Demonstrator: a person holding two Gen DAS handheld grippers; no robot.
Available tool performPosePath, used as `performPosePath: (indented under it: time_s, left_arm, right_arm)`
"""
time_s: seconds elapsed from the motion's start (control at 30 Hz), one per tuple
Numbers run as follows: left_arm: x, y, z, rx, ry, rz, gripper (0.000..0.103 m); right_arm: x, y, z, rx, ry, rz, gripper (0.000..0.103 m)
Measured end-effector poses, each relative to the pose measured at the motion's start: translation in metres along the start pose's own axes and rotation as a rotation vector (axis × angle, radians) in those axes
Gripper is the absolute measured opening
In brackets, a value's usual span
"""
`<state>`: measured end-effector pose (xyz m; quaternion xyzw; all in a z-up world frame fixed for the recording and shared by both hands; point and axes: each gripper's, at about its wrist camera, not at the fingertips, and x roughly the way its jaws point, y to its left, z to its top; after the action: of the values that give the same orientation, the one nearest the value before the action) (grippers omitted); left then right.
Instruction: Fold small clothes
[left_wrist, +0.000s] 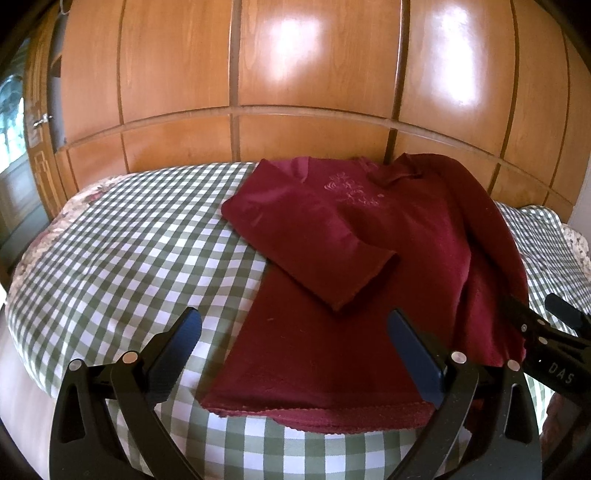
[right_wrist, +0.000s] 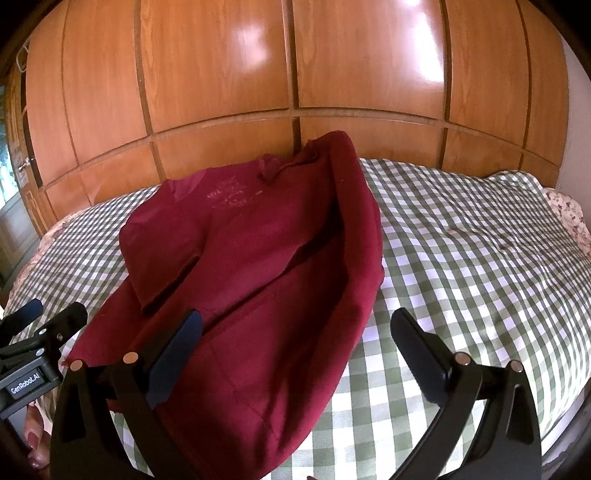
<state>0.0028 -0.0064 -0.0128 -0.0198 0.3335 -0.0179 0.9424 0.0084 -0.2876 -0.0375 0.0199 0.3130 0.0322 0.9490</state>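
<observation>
A maroon long-sleeved top (left_wrist: 332, 332) lies on the green-and-white checked bedspread (left_wrist: 129, 240), collar toward the wardrobe. One sleeve (left_wrist: 325, 243) is folded across its front. The top (right_wrist: 258, 280) has its right side turned inward, standing up as a raised ridge (right_wrist: 364, 258). My left gripper (left_wrist: 295, 332) is open over the hem's left part, with nothing between its fingers. My right gripper (right_wrist: 297, 321) is open too, its left finger (right_wrist: 181, 343) above the cloth and its right finger (right_wrist: 417, 347) above the bare bedspread (right_wrist: 480, 258). Each gripper shows at the edge of the other's view.
A glossy wooden wardrobe (left_wrist: 314, 74) stands right behind the bed. Floral bedding (right_wrist: 569, 214) shows at the bed's edges. A person's fingers (right_wrist: 35, 443) hold the left tool. Open checked bedspread lies on both sides of the top.
</observation>
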Motion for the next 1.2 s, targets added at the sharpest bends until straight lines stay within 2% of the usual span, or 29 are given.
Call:
performPosePath:
  time_s: [0.3, 0.47, 0.57, 0.67, 0.77, 0.87, 0.9, 0.97, 1.0, 1.07, 1.17, 1.2]
  left_arm:
    - [0.004, 0.003, 0.000, -0.003, 0.019, -0.027, 0.099]
    - [0.009, 0.004, 0.000, 0.011, 0.039, -0.055, 0.099]
    - [0.014, 0.005, -0.002, 0.029, 0.056, -0.072, 0.099]
    - [0.019, 0.009, -0.005, 0.028, 0.051, -0.048, 0.099]
    - [0.024, 0.013, -0.007, 0.035, 0.049, -0.021, 0.099]
    - [0.032, 0.023, -0.009, -0.001, 0.078, -0.033, 0.099]
    - [0.036, 0.028, -0.010, -0.023, 0.092, -0.047, 0.099]
    - [0.042, 0.035, -0.013, -0.051, 0.110, -0.056, 0.099]
    - [0.045, 0.039, -0.016, -0.066, 0.116, -0.058, 0.099]
    - [0.050, 0.042, -0.019, -0.076, 0.123, -0.055, 0.099]
    - [0.056, 0.047, -0.024, -0.076, 0.134, -0.031, 0.099]
    - [0.058, 0.048, -0.026, -0.073, 0.137, -0.023, 0.099]
  right_arm:
    - [0.003, -0.002, 0.000, 0.011, 0.016, 0.002, 0.101]
    - [0.001, -0.004, 0.002, 0.008, -0.017, -0.008, 0.101]
    - [0.002, -0.013, 0.007, 0.034, -0.034, 0.050, 0.101]
    - [0.007, -0.022, 0.008, 0.062, 0.003, 0.052, 0.101]
    - [0.008, -0.029, 0.003, 0.062, 0.024, 0.096, 0.101]
    - [0.009, -0.032, -0.004, 0.066, 0.047, 0.107, 0.100]
    - [0.012, -0.033, -0.007, 0.074, 0.064, 0.124, 0.098]
    - [0.016, -0.034, -0.010, 0.083, 0.089, 0.156, 0.065]
    - [0.020, -0.033, -0.012, 0.075, 0.116, 0.163, 0.057]
    - [0.027, -0.036, -0.015, 0.089, 0.160, 0.188, 0.023]
    - [0.035, -0.049, -0.017, 0.133, 0.200, 0.208, 0.009]
    - [0.035, -0.057, -0.016, 0.155, 0.205, 0.218, 0.009]
